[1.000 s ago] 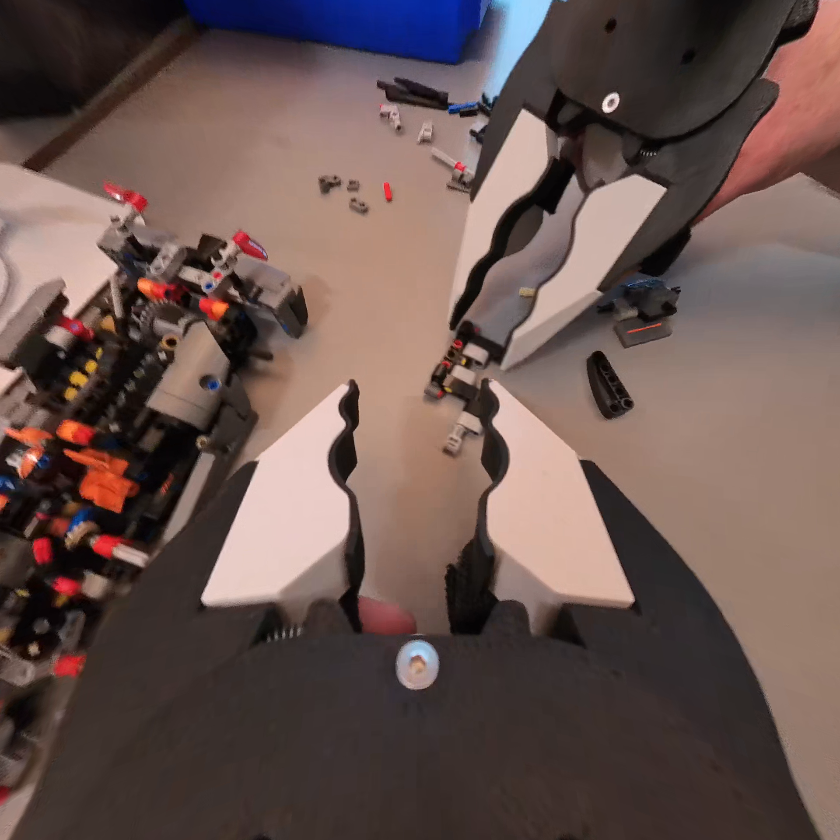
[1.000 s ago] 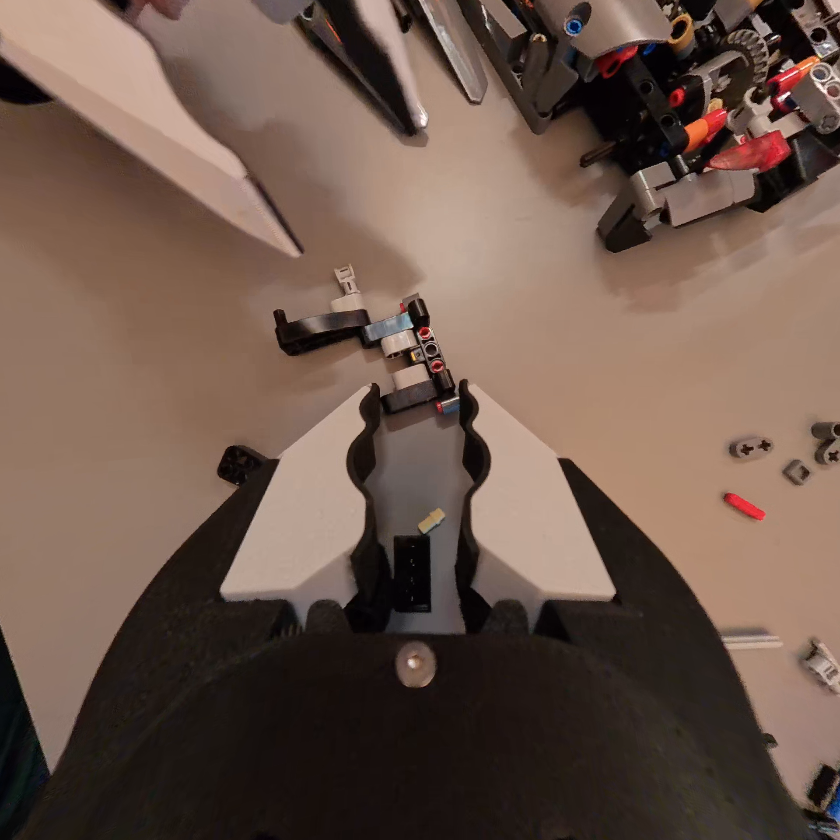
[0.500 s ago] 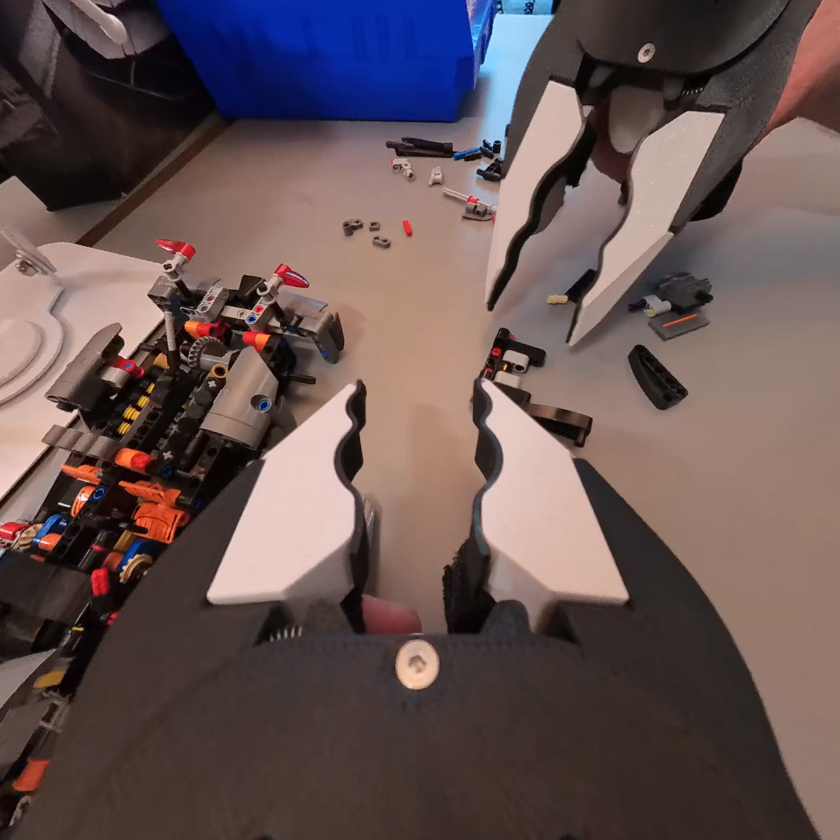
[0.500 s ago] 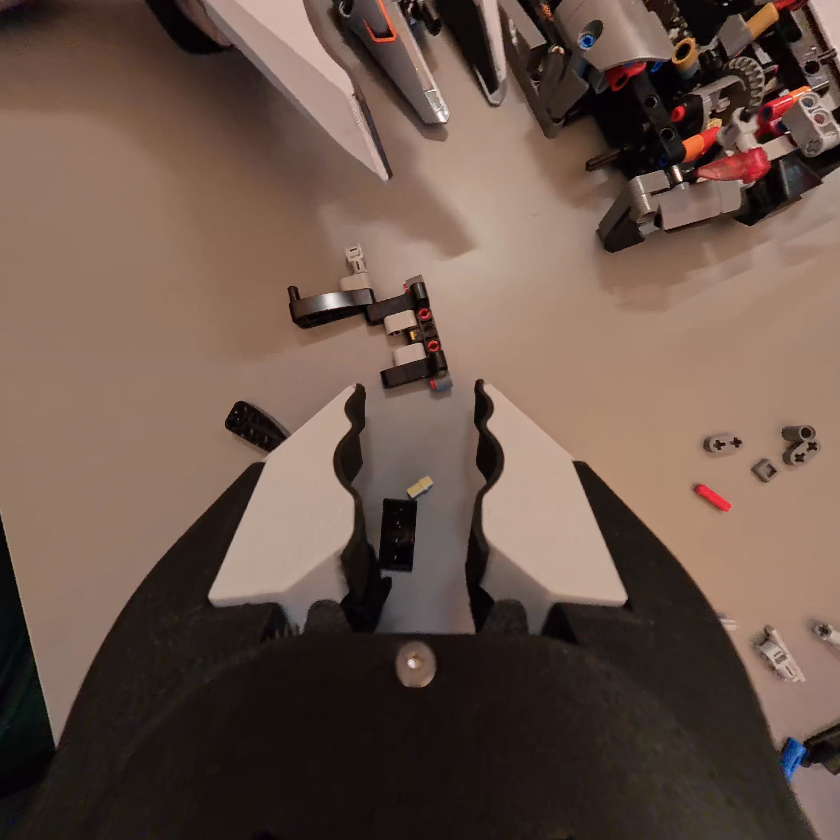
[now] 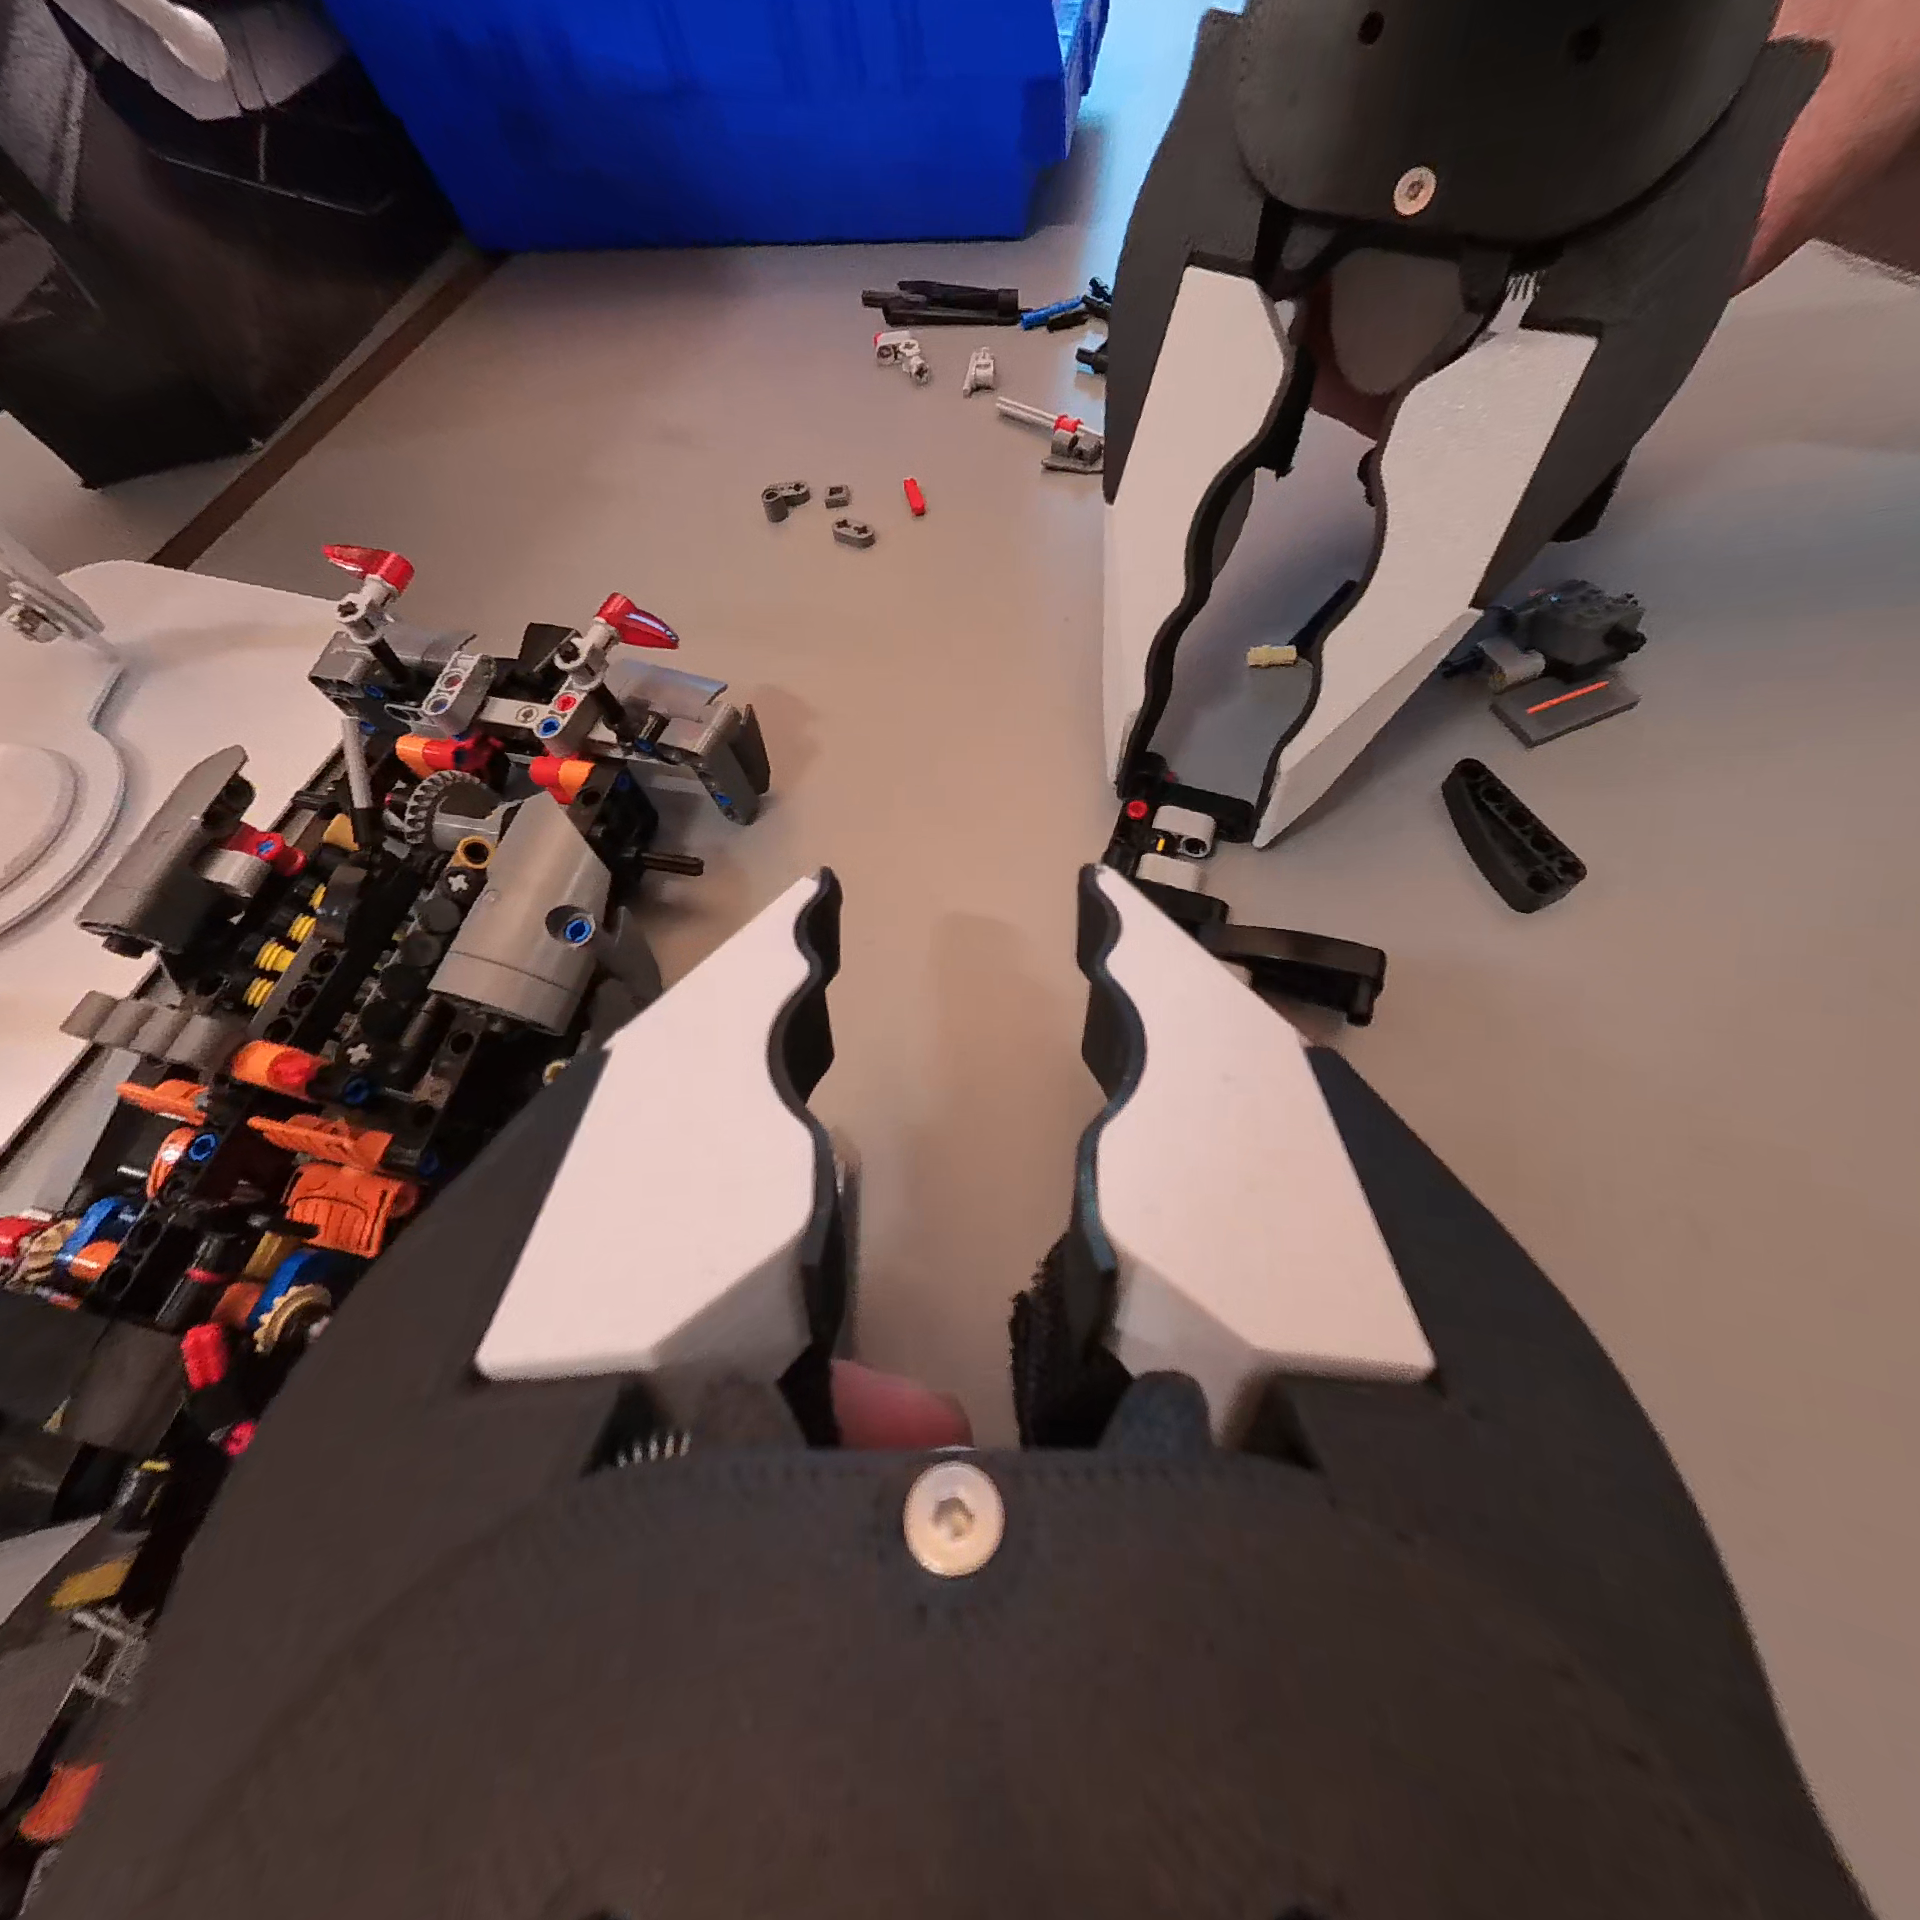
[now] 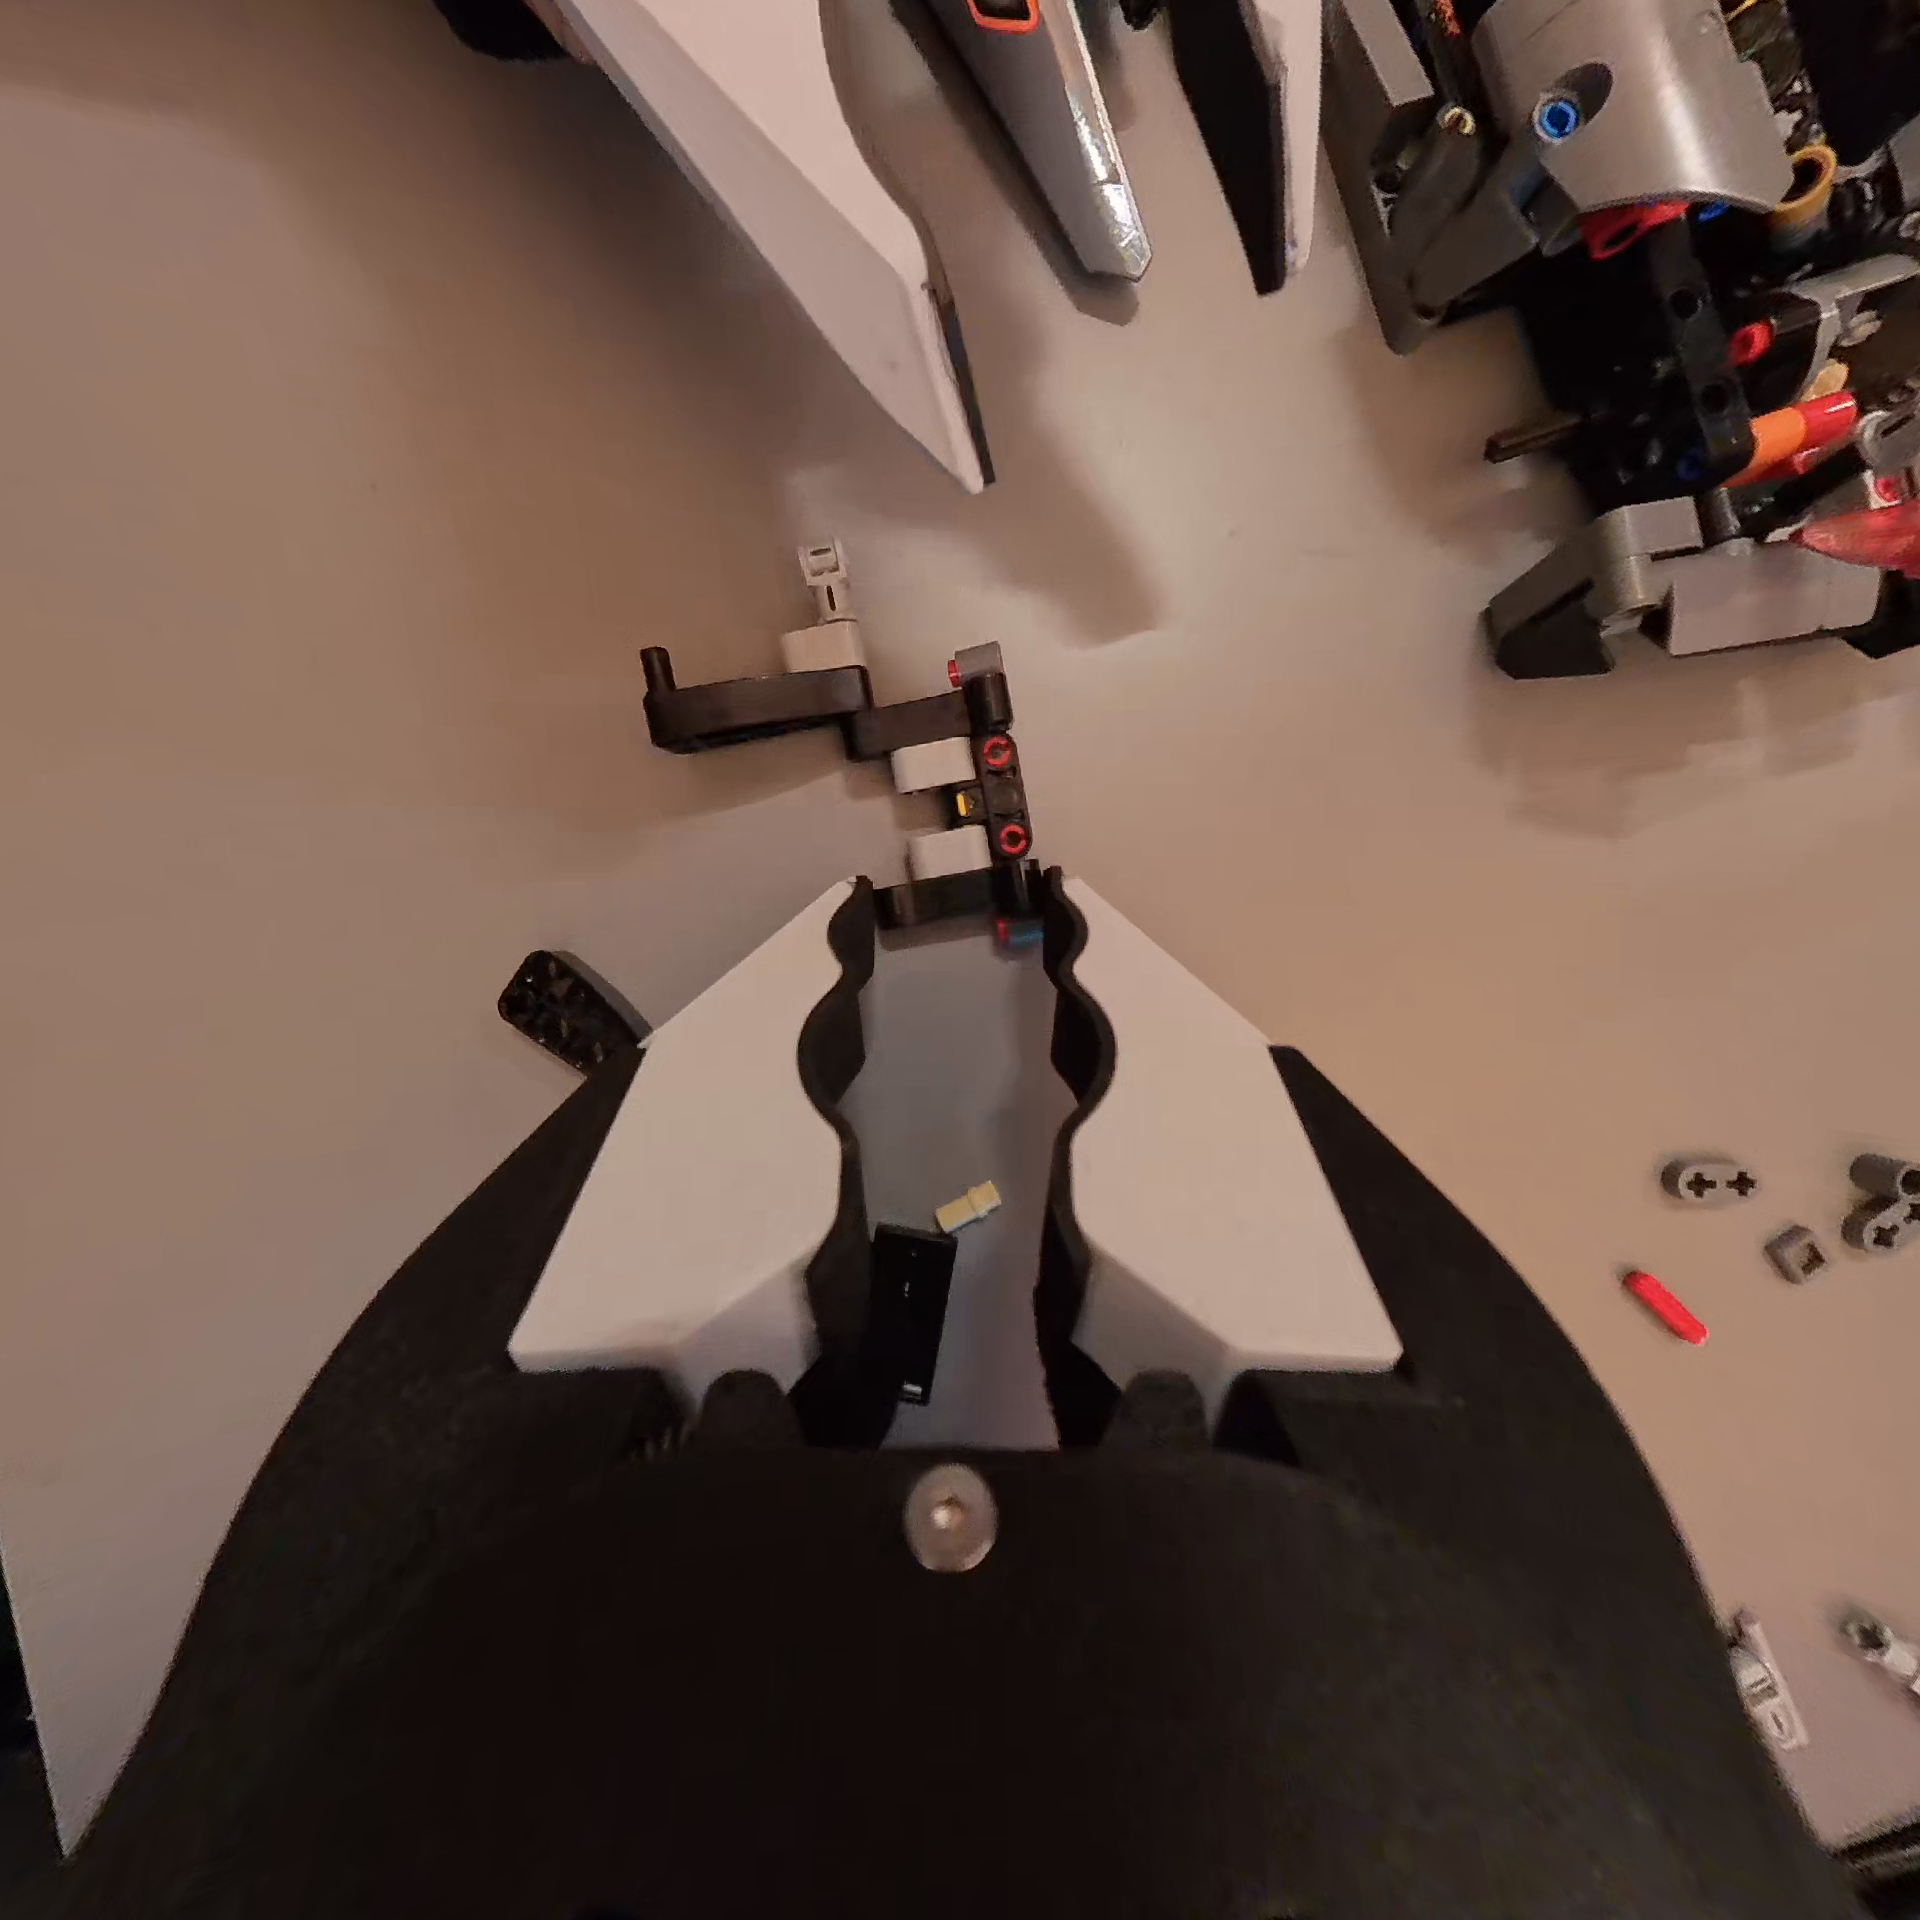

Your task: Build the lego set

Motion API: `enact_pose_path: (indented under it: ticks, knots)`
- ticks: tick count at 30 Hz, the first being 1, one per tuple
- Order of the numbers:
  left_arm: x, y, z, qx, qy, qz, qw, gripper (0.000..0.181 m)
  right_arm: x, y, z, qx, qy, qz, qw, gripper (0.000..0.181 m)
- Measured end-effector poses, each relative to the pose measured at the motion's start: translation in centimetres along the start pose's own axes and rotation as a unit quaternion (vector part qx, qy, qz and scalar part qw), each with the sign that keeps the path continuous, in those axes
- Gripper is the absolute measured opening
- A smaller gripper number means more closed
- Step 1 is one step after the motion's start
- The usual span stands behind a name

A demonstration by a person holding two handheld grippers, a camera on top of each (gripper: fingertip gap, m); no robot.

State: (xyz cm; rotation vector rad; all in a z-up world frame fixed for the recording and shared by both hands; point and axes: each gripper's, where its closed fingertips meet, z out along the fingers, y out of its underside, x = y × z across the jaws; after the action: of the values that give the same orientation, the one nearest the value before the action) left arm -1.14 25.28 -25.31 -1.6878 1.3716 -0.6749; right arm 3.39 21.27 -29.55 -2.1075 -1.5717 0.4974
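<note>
A small black, white and red sub-assembly (image 6: 935, 769) lies on the grey table; it also shows in the left wrist view (image 5: 1184, 826). My right gripper (image 6: 956, 888) is open, its jaws narrowed, and its tips straddle the sub-assembly's near end; I cannot tell if they touch it. In the left wrist view the right gripper (image 5: 1195, 805) points down at the table. My left gripper (image 5: 956, 894) is open and empty, above the table just short of the sub-assembly. The big partly built model (image 5: 416, 883) sits to the left; it also shows in the right wrist view (image 6: 1662, 312).
A tan pin (image 6: 966, 1205) and a black beam (image 6: 909, 1309) lie on the table between my right fingers. A black curved panel (image 5: 1512, 847), a dark grey part cluster (image 5: 1558, 634), grey connectors (image 5: 821, 509) and a red pin (image 5: 913, 497) lie around. A blue bin (image 5: 707, 114) stands at the back. There is about 8 cm between the tips of the two grippers. Measured from the fingertips, the tan pin (image 6: 966, 1205) is 6 cm or so from the right gripper and 12 cm from the left. The left camera catches it too, in the left wrist view (image 5: 1271, 657).
My right gripper lifted and opened wider, then came back down and narrowed around the sub-assembly's end. My left gripper pulled back and rose a little, still open.
</note>
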Motion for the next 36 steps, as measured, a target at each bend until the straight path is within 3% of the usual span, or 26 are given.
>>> enact_pose_path:
  ticks: [15, 18, 21, 26, 33, 36]
  knots:
    - [0.3, 0.4, 0.8, -0.007, 0.007, -0.003, 1.000, 0.045, 1.0, 0.5, -0.4, -0.003, 0.018, 0.028, 0.999, 0.030]
    - [0.3, 0.5, 0.8, -0.008, 0.007, -0.004, 1.000, 0.045, 1.0, 0.3, -0.7, 0.005, 0.016, 0.035, 0.999, 0.038]
    - [0.0, 0.5, 0.7, -0.005, 0.004, -0.008, 1.000, 0.046, 1.3, 0.1, -2.2, 0.027, 0.026, 0.050, 0.998, 0.048]
    - [0.1, 0.5, 0.8, -0.007, 0.005, -0.005, 1.000, 0.046, 1.5, 0.9, -5.7, 0.053, 0.052, 0.070, 0.995, 0.048]
    - [1.5, -0.1, 0.6, 0.004, 0.038, 0.004, 0.999, 0.048, 0.9, 4.5, -9.3, 0.050, 0.092, 0.106, 0.989, 0.048]
    - [2.2, 0.1, 0.6, -0.020, 0.053, 0.018, 0.998, 0.050, 0.4, 6.3, -10.6, 0.052, 0.102, 0.128, 0.985, 0.046]
